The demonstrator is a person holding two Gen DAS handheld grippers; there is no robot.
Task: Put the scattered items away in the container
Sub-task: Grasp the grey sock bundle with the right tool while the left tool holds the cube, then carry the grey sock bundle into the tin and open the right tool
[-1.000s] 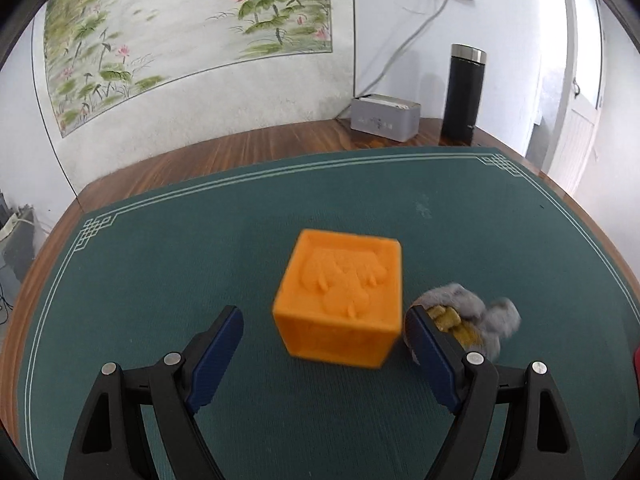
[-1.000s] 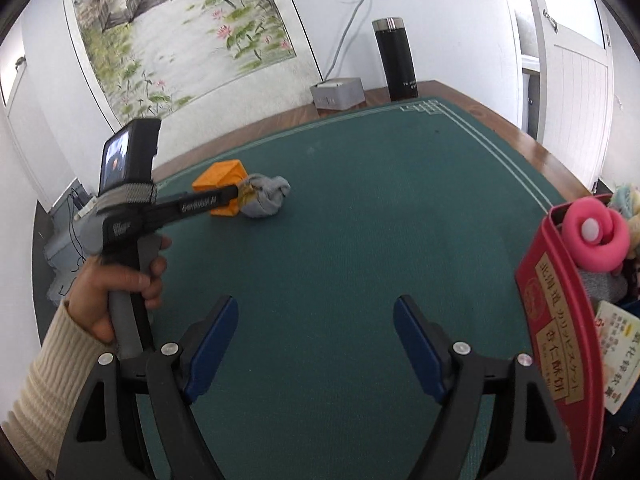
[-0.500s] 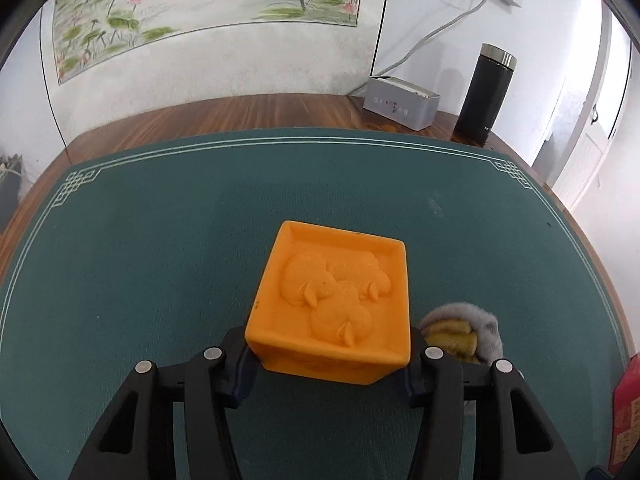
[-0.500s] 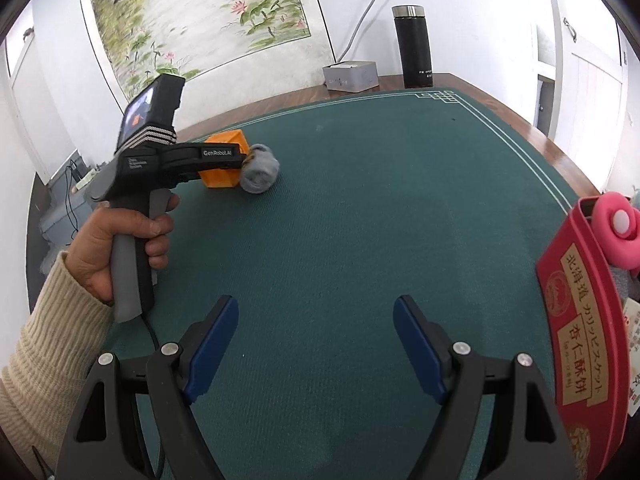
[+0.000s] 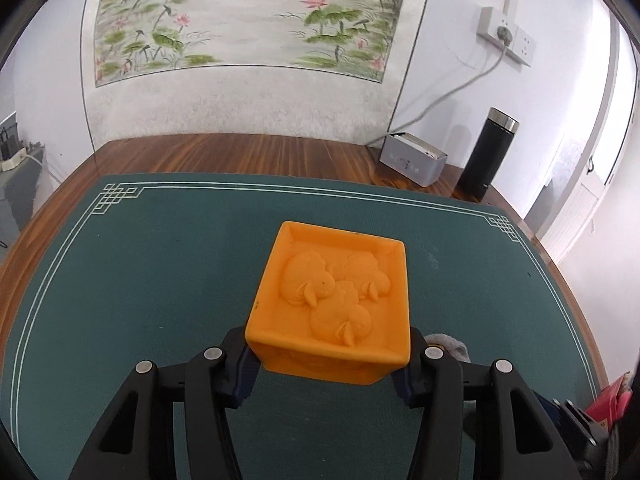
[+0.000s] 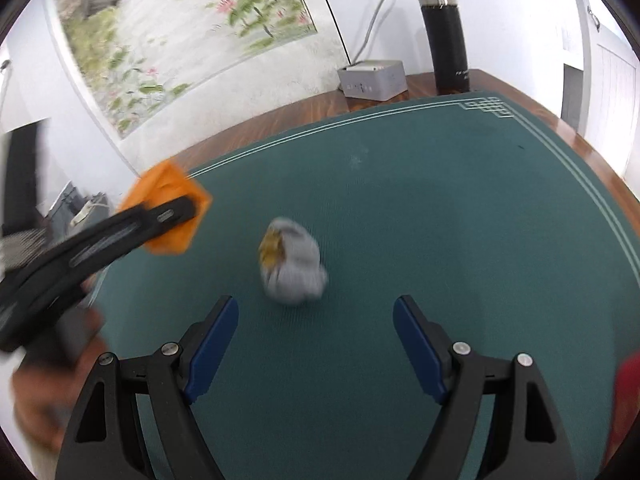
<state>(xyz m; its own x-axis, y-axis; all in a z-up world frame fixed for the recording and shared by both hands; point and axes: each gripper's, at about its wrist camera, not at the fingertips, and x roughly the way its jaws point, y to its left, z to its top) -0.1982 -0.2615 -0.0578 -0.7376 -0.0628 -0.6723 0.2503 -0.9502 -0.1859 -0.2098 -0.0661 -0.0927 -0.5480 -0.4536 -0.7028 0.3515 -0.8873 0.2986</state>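
Above the green felt mat [image 5: 160, 280], left jaws clamp an embossed orange block [image 5: 336, 300]; right jaws gape empty.

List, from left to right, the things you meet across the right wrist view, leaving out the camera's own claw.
Left claw gripping the orange block → grey sock bundle → grey box → black flask.

Looked like a room in a home or small office: dark polished wooden table [image 5: 240, 152] under a green bordered felt mat [image 5: 140, 280], lotus ink-painting scroll [image 5: 240, 20] on white wall, black steel-capped thermos flask [image 5: 486, 152], white wall socket strip [image 5: 506, 36].
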